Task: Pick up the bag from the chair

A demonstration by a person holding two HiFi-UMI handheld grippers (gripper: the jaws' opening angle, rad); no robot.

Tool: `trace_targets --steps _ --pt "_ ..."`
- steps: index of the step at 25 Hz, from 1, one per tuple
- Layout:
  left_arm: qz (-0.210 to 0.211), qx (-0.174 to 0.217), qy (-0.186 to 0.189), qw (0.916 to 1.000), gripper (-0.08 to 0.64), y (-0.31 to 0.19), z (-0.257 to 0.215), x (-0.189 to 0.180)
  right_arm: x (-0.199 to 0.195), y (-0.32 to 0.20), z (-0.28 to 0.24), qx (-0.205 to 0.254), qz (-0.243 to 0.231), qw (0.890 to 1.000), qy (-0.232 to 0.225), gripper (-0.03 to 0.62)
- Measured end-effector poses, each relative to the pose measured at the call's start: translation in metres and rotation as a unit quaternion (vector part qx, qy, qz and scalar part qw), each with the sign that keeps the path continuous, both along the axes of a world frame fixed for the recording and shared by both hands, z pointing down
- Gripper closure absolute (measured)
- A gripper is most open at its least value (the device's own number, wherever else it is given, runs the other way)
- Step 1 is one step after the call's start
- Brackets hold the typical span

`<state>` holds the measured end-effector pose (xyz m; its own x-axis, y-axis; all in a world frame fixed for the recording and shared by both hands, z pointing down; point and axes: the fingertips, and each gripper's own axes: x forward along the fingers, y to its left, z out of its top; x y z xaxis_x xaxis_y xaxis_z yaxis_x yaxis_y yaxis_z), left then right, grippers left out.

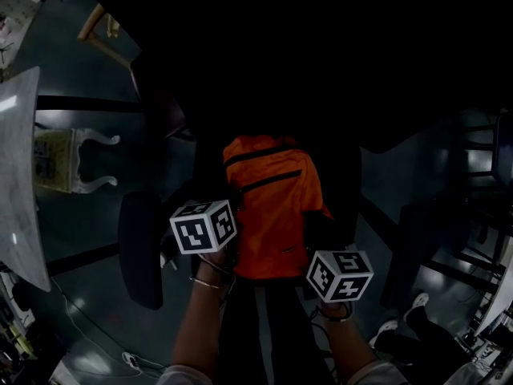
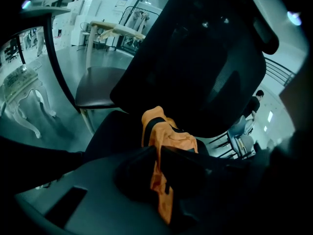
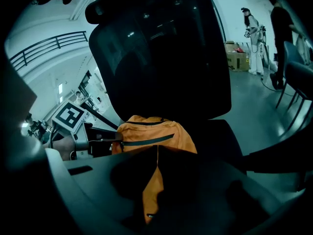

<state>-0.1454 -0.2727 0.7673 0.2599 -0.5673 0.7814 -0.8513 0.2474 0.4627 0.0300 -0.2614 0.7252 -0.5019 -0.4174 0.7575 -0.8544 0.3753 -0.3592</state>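
Note:
An orange backpack (image 1: 272, 207) with black zips rests against the back of a black office chair (image 2: 195, 58). My left gripper (image 1: 228, 241) is at the bag's lower left edge. In the left gripper view it (image 2: 157, 155) is shut on a fold of the orange fabric (image 2: 161, 190). At the bag's lower right edge is my right gripper (image 1: 319, 247). The right gripper view shows its jaws (image 3: 155, 155) pinching a strip of the bag (image 3: 154, 190). The bag's front pocket (image 3: 151, 136) shows beyond them, with the left gripper's marker cube (image 3: 71, 116) beside it.
The black chair's armrest (image 1: 140, 247) stands to the left. Further left are a wooden chair (image 2: 98, 87) and a white table with curved legs (image 1: 88, 163). More dark chairs (image 1: 481, 175) stand at the right. People (image 3: 254, 28) and cardboard boxes (image 3: 237, 55) are far behind.

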Motion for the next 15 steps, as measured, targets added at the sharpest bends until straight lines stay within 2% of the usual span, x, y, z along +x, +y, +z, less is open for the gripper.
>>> trace_targets --steps 8,15 --pt "0.042 0.028 -0.009 0.9987 0.529 0.033 -0.064 0.043 0.011 0.01 -0.043 0.016 0.027 0.999 -0.007 0.56" --pt "0.04 0.037 0.002 0.9985 0.531 0.065 -0.109 0.063 0.026 0.033 -0.088 0.037 0.05 0.998 -0.012 0.559"
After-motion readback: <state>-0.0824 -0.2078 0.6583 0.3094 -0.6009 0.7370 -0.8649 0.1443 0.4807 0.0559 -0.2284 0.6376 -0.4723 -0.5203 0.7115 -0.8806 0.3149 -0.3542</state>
